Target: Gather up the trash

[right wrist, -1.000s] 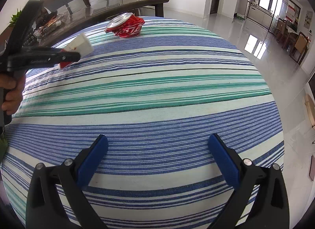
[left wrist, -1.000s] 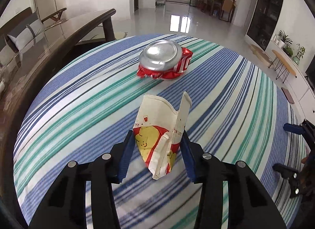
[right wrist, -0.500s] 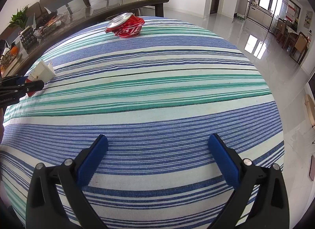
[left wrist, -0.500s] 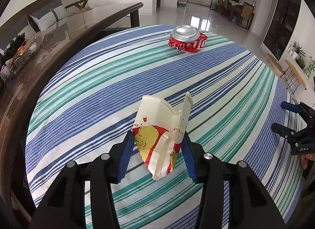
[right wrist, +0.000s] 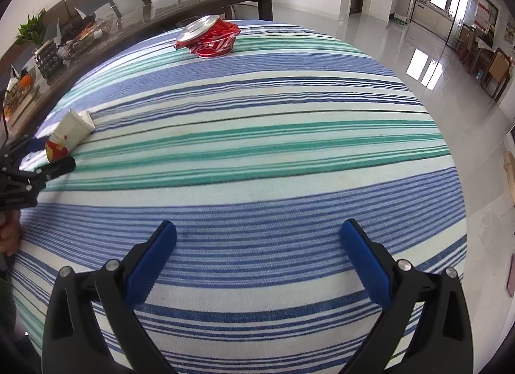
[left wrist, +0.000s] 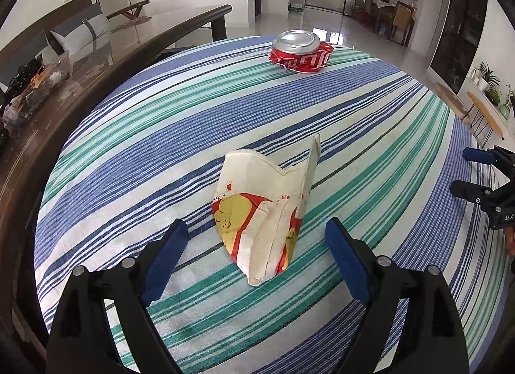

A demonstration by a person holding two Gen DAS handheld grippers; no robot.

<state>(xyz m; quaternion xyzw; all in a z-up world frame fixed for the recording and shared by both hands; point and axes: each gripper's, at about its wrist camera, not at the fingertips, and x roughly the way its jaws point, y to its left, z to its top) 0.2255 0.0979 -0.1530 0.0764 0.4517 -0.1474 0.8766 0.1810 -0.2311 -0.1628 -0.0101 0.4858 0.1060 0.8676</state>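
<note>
Left wrist view: left claw [left wrist: 254, 245] spread wide, jaws just been opening; flattened paper cup [left wrist: 267, 210] lies on the striped tabletop [left wrist: 128, 148] betw. the pads, touching neither, gaps both sides. Crushed red can [left wrist: 299, 55] sits well apart near the far edge. Bare cloth all round the cup; tabletop's left edge runs close to a dark wooden table [left wrist: 106, 61]. Right claw [left wrist: 476, 171] at the right edge.

Right wrist view: right claw [right wrist: 257, 258] wide open, nothing in it, over bare blue stripes nr the near edge. Cup [right wrist: 69, 134] far left by the left claw [right wrist: 38, 161]; can [right wrist: 209, 36] at the far edge. Wide middle and right side clear; floor [right wrist: 418, 52] beyond.
</note>
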